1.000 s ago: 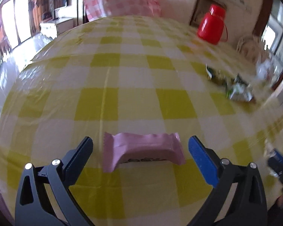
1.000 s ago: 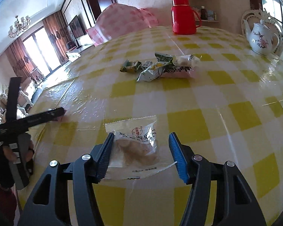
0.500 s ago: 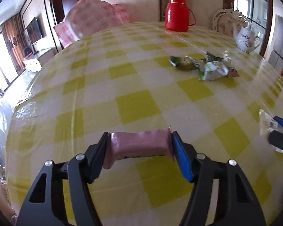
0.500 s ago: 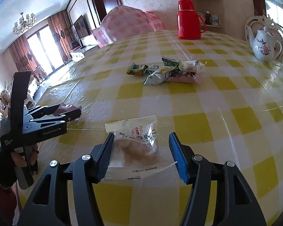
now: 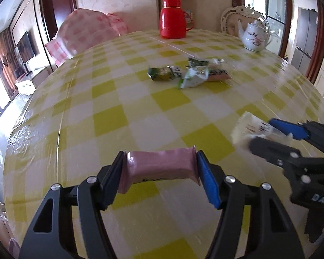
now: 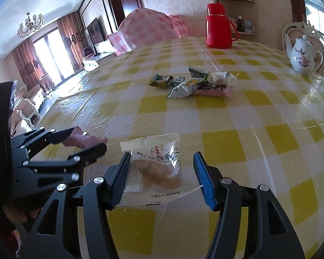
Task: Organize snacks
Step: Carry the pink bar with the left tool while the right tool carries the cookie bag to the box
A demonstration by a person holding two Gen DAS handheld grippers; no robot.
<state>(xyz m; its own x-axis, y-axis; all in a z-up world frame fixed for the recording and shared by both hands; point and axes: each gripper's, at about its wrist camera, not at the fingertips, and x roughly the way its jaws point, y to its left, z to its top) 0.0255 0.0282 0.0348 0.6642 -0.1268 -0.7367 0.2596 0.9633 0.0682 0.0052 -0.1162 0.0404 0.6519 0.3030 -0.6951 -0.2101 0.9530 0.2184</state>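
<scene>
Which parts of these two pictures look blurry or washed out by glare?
Left wrist view: the right tool and its clear snack packet are motion-smeared, while the pink snack bar is sharp. Right wrist view: the left tool is slightly soft, the packet's print crisp. Both views: window glare sheens the checkered tablecloth, and fisheye bulges it.

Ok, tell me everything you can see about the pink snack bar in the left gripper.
The pink snack bar is a glossy, pillow-shaped packet with crimped, flared ends and dark print along its lower edge, too small to read. It lies crosswise, level, clamped end to end in the left gripper, the fingers pressing its two ends. It appears lifted just above the yellow checked tablecloth. In the right wrist view its far end pokes out past the fingers.
</scene>
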